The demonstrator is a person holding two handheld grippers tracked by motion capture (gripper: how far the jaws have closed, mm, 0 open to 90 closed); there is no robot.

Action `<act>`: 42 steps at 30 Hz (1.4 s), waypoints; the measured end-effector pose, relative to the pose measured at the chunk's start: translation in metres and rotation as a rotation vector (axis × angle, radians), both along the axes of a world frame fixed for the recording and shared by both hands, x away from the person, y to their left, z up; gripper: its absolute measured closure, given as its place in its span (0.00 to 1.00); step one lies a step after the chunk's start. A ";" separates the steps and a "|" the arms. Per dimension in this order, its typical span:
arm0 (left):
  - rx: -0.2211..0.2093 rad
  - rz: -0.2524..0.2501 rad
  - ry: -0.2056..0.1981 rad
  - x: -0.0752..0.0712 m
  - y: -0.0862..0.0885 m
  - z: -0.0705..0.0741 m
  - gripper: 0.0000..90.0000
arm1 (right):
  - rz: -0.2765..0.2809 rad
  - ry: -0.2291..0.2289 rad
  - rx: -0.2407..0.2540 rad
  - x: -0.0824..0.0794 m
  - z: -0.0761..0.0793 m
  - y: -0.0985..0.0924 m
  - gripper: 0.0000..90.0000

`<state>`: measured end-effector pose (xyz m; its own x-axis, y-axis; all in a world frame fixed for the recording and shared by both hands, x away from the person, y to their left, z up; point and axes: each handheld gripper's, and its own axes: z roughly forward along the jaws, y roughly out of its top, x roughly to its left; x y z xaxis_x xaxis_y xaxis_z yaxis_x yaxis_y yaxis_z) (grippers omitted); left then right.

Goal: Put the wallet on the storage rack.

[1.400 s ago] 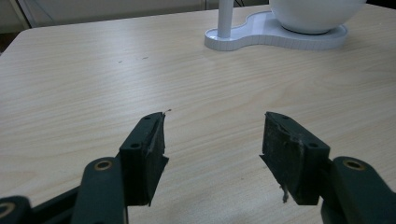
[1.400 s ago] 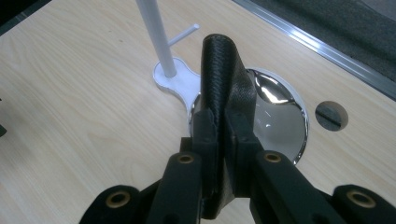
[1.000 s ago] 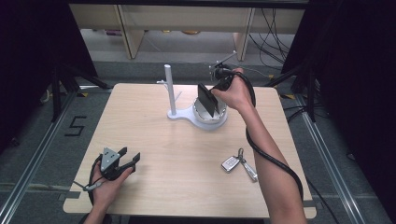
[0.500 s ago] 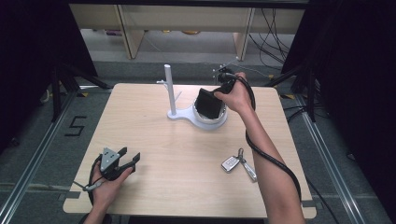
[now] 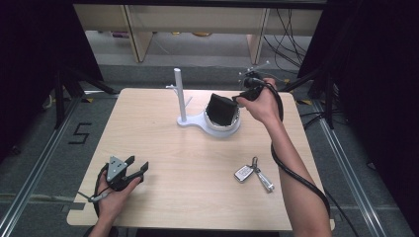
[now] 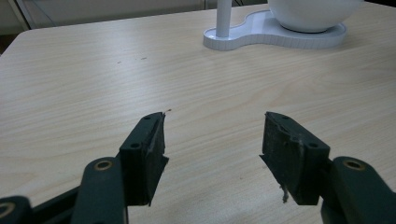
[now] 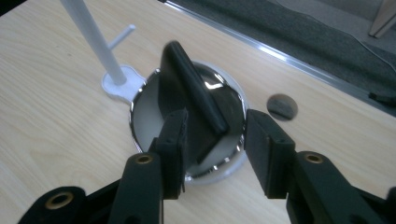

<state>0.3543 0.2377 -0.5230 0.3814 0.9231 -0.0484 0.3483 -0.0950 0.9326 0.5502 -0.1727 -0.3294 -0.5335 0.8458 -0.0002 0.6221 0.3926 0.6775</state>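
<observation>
Tabletop bowl (image 7: 233, 107) holds black wallet (image 7: 187, 88) between just-opened right hand-held gripper (image 7: 212, 140) jaws.

Light wooden bench (image 5: 163, 148), rounded corners, bare grain across most of top. Car key with metal fob (image 5: 253, 173) lying flat near right front part of bench, well apart from white stand. Round grey cable port (image 7: 282, 106) set into bench top near far edge. Dark floor all round; number five (image 5: 79, 133) taped on floor left of bench. Pale cabinets (image 5: 197, 19) behind, black cables (image 5: 286, 24) hanging at right.
</observation>
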 end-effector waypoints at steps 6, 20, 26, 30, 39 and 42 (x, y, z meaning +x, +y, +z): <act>-0.001 0.003 0.002 0.000 0.000 0.000 0.43 | -0.063 0.029 0.008 -0.021 -0.005 -0.031 0.60; 0.006 0.008 0.009 0.001 -0.002 0.000 0.44 | -0.174 0.178 0.106 -0.091 -0.069 -0.090 0.60; 0.005 0.013 0.010 0.001 -0.001 0.000 0.44 | -0.181 0.225 0.079 -0.112 -0.098 -0.096 0.65; 0.005 0.012 0.009 0.001 -0.001 0.000 0.44 | -0.176 0.238 0.083 -0.125 -0.106 -0.100 0.72; -0.001 0.013 0.003 0.001 0.000 0.000 0.44 | -0.194 0.227 0.107 -0.137 -0.110 -0.106 0.72; 0.000 0.014 0.005 0.001 -0.001 0.000 0.44 | -0.186 0.222 0.104 -0.136 -0.111 -0.107 0.72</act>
